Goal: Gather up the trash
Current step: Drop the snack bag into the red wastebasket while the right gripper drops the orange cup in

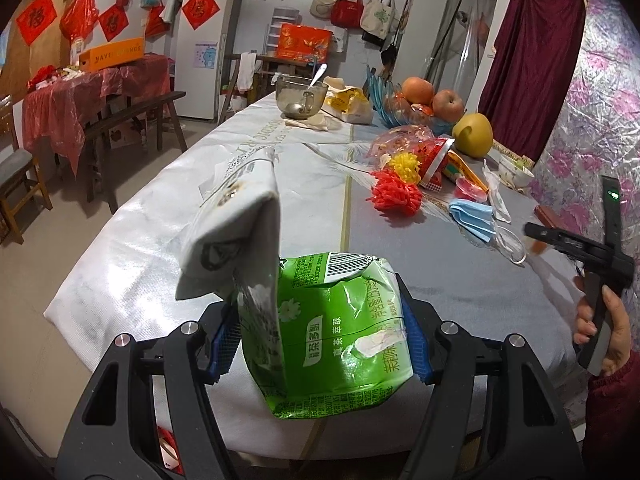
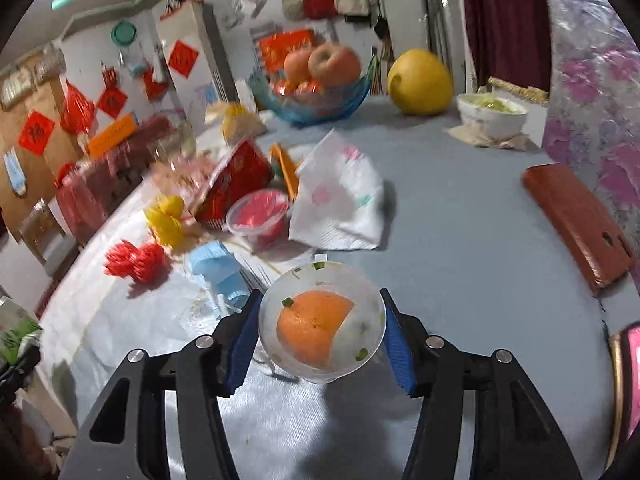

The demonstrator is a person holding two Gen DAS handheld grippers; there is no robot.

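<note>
Right gripper [image 2: 320, 336] half open, clasping a clear plastic cup [image 2: 322, 320] with orange peel [image 2: 314, 330], just above the table [image 2: 460, 240] near its front edge. Left gripper [image 1: 320, 324] clamped on green packet [image 1: 332, 332]. Remaining litter straight ahead: face mask [image 2: 218, 272], red-lidded tub [image 2: 258, 214], napkin [image 2: 340, 204].

The table [image 1: 440, 272] carries a white and grey-blue cloth. Resting on it: a glass bowl [image 1: 301, 96] with spoon, a blue fruit bowl [image 2: 316, 100], a yellow pomelo [image 2: 419, 82], a white bowl [image 2: 491, 114], a paper napkin [image 2: 340, 200], blue face masks [image 1: 474, 220], a red lidded cup [image 2: 258, 214] and a brown wallet [image 2: 578, 222].
</note>
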